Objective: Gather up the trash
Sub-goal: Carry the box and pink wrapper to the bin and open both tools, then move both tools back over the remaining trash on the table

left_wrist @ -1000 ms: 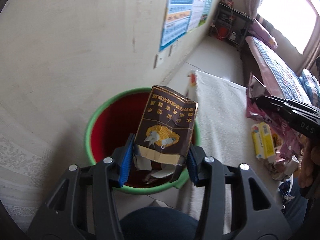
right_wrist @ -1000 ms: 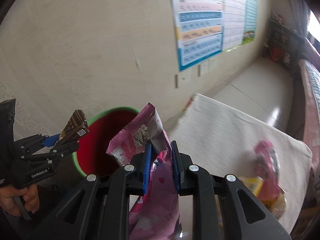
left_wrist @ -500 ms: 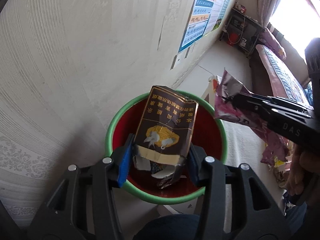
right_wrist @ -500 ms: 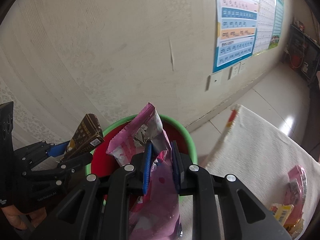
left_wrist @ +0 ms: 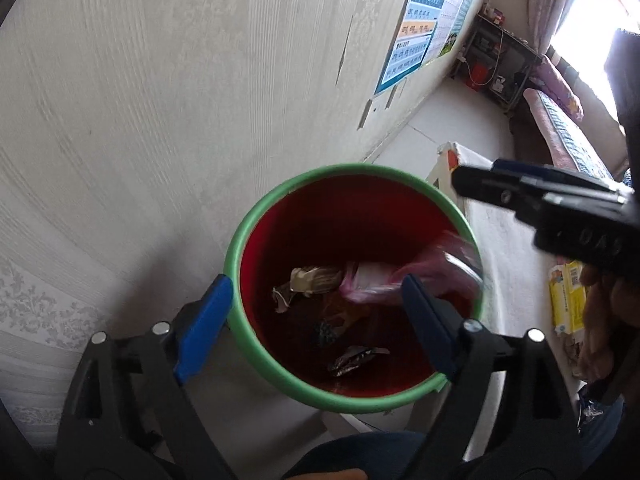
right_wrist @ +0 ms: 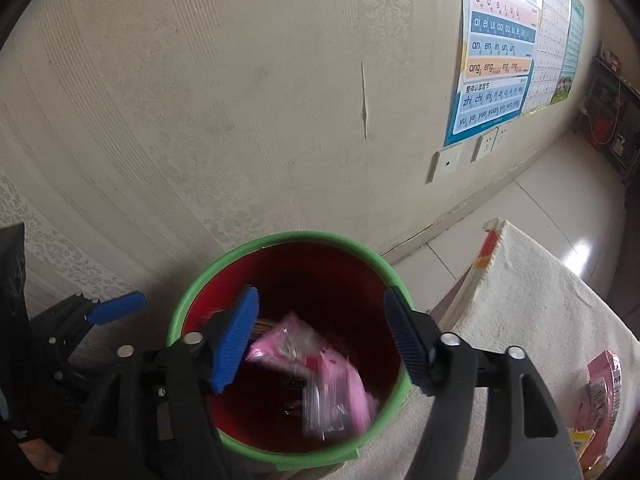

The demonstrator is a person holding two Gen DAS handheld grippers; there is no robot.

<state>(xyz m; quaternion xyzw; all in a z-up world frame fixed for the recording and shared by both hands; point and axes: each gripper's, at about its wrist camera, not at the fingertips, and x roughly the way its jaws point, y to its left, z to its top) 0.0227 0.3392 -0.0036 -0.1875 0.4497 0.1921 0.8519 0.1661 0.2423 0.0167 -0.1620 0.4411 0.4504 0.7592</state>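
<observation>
the pink wrapper (right_wrist: 320, 372) is inside the mouth of the green-rimmed bucket (right_wrist: 280, 240), blurred in the right wrist view, so i judge it is falling rather than lying at rest. in the left wrist view the same pink wrapper (left_wrist: 384, 284) shows low against the red wall, next to a crumpled brown pack (left_wrist: 316, 278) and a couple of dark scraps on the bottom.

what could go wrong: the wrapper is light and sits toward the near side of the bucket, so i think it could catch on the rim or on my right jaws and slide out onto the cloth-covered surface (right_wrist: 540, 300). both tools crowd the same opening too; if i pull one back carelessly i could knock the other tool or tip the bucket, which stands close to the surface's edge and near the wall. more trash is left on the surface, a yellow packet (left_wrist: 566, 300) and a pink bag (right_wrist: 604, 384) among it, so swinging back too fast could sweep those to the floor.

the right gripper (right_wrist: 324, 340) has just been opening its jaws; they stand wide apart with the wrapper below them, no pad touching it. the left gripper (left_wrist: 316, 320) has just been opening as well, jaws spread nearly as wide as the bucket's mouth, empty, with nothing pressed between the blue pads (left_wrist: 204, 312).
</observation>
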